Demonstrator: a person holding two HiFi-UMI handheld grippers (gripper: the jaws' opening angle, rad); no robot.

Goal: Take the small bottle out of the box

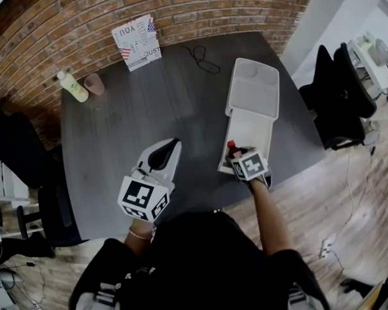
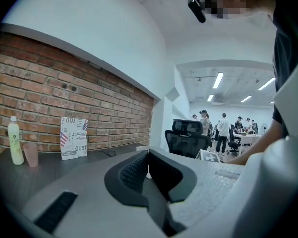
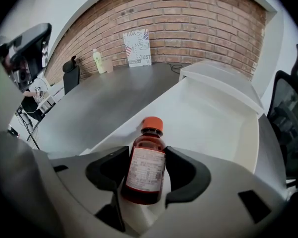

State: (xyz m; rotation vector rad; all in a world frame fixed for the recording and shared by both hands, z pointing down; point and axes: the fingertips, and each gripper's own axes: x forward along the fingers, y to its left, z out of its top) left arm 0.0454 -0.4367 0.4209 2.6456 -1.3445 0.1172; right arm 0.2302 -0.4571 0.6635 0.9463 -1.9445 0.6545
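The small brown bottle (image 3: 146, 167), with an orange-red cap (image 1: 232, 148) and a white label, stands upright between the jaws of my right gripper (image 3: 148, 170), which is shut on it. It sits at the near end of the open white box (image 1: 253, 123), whose tray floor (image 3: 223, 118) stretches away behind it. In the head view my right gripper (image 1: 236, 156) is at the box's near left corner, mostly hidden under its marker cube. My left gripper (image 1: 170, 148) hovers over the dark table left of the box. Its jaws are shut with nothing between them, as the left gripper view (image 2: 148, 155) shows.
The box's hinged lid (image 1: 253, 84) lies open at the far end. At the far left stand a pale green bottle (image 1: 72, 86) and a pink cup (image 1: 94, 83). A printed card (image 1: 137, 42) leans on the brick wall, with a black cable (image 1: 200, 58) nearby. Office chairs (image 1: 339, 95) stand right of the table.
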